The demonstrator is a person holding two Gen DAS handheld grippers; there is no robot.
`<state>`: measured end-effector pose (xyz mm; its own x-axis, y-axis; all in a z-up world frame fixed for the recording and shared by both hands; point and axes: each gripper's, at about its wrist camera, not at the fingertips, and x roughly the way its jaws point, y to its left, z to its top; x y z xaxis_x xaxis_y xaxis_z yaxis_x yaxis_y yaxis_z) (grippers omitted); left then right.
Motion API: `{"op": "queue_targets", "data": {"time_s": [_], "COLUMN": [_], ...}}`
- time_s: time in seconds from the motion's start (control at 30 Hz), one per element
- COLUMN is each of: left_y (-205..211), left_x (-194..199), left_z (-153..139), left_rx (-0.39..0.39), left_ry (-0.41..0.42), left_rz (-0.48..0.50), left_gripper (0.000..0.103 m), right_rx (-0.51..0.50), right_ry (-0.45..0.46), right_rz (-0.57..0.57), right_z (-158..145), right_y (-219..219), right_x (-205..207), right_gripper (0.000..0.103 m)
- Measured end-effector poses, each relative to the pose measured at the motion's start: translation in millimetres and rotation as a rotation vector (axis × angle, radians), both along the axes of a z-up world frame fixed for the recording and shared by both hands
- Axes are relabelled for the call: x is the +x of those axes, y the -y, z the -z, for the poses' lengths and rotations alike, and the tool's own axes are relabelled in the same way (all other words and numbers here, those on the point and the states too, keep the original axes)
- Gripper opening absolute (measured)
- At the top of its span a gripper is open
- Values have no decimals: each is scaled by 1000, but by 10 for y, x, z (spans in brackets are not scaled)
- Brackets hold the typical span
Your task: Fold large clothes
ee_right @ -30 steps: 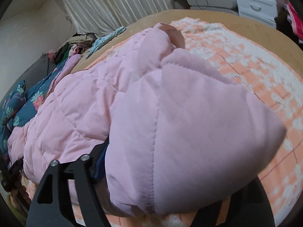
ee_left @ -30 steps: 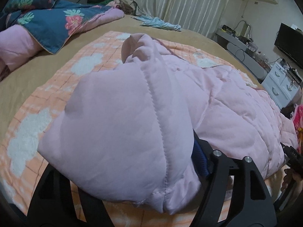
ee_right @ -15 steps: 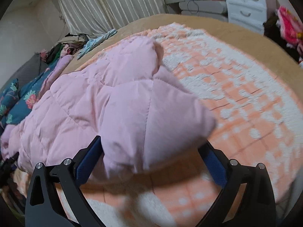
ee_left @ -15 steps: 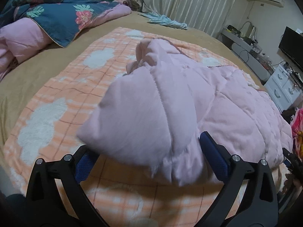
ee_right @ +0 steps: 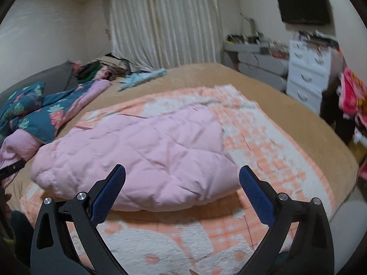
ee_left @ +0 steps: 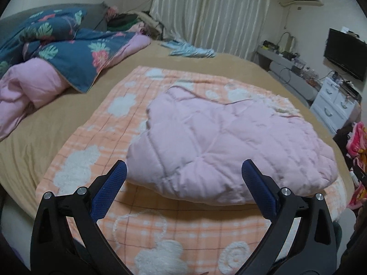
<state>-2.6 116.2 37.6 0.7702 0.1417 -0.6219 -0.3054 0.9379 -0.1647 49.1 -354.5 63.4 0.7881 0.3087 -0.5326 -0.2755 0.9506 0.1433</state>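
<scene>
A pink quilted jacket (ee_left: 224, 146) lies folded in a puffy bundle on an orange-and-white checked blanket (ee_left: 128, 114). It also shows in the right wrist view (ee_right: 142, 155). My left gripper (ee_left: 183, 174) is open and empty, raised just in front of the bundle's near edge. My right gripper (ee_right: 182, 174) is open and empty too, held just short of the bundle's near edge on its right side. Neither gripper touches the jacket.
A tan bed cover (ee_left: 45, 123) lies under the blanket. A blue floral duvet with pink lining (ee_left: 68, 52) is heaped at the left. A light blue garment (ee_left: 190, 51) lies at the far edge. White drawers (ee_right: 309, 73) and a pink item (ee_right: 351, 96) stand at the right.
Both grippers were shut on the jacket's folded ends a second ago. They opened, let it drop onto the blanket, and drew back toward the near edge.
</scene>
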Motion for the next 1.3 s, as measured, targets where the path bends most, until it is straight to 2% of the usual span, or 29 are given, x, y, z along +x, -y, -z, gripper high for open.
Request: {"op": "queue_targets", "data": {"time_s": [0.2,0.4,0.63,0.73,0.93,1.3], "left_y": [279,624,906,1030,1101,1043], "left_x": [-104,-196,-261,-293,-293,-305], "left_z": [-143,-64,80,94,106,111], "left_rx": [19,31,24,32,42,38], "left_ry": [38,44,23,27,27,24], "left_rz": [41,100,173,205,224,204], "left_gripper": [94,94,94,94,94,94], "right_rx": [-37,-49,-88,-79,-78,-68], "right_ry": [64,80,55,10,-17,-12], "right_rz": [-52,-131,-163,-193,-243,-240], "right_z": [-216,-304,-204,-70,19,-23], "right_y": [-159,-340,-492,-614,-794,-793], "right_x": [-296,-545,-760,-852,-924,-913], "right_gripper": [99,99,99,99,99,99]}}
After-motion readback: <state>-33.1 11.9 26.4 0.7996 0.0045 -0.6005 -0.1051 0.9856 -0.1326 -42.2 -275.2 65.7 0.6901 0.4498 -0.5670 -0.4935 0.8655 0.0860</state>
